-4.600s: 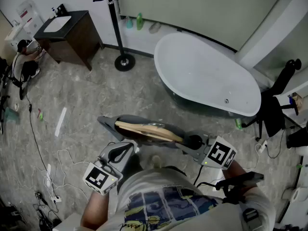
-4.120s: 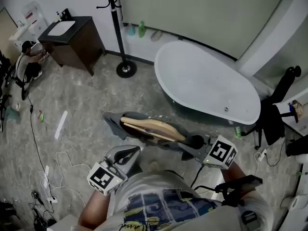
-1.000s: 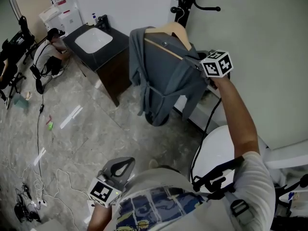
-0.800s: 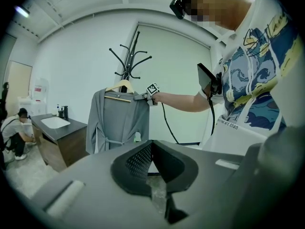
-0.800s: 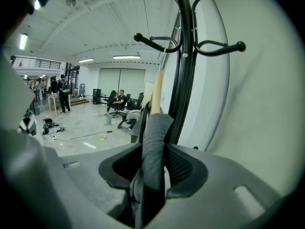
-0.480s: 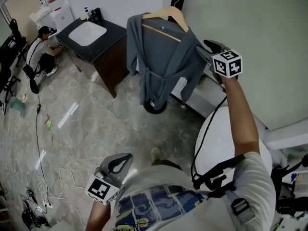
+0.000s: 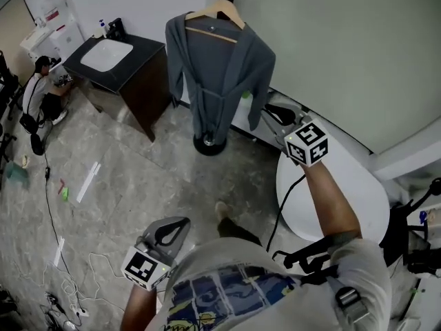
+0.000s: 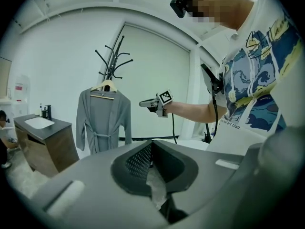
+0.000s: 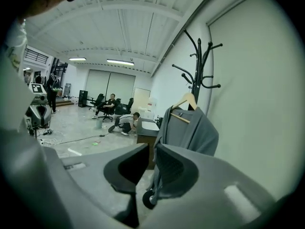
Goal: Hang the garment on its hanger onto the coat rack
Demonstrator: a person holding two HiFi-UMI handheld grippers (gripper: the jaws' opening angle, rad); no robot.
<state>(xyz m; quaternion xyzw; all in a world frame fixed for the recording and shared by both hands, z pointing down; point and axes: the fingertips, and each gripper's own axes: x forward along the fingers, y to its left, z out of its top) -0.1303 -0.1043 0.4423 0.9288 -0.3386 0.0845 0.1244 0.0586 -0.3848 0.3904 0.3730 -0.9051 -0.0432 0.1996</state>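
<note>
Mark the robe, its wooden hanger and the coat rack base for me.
robe [image 7: 220, 71], head view, chest panel
hanger [image 7: 221, 7], head view, wooden peak
coat rack base [image 7: 209, 145], head view, round foot

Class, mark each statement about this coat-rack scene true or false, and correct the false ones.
1. The grey robe hangs on a wooden hanger hooked onto the coat rack. True.
2. The right gripper grips the robe's sleeve. False: it is apart from the robe, and its jaws are closing with nothing between them.
3. A dark cabinet with a white sink stands beside the rack. True.
4. The left gripper is raised to the hanger. False: it sits low by the person's waist, jaws together, far from the rack.
</note>
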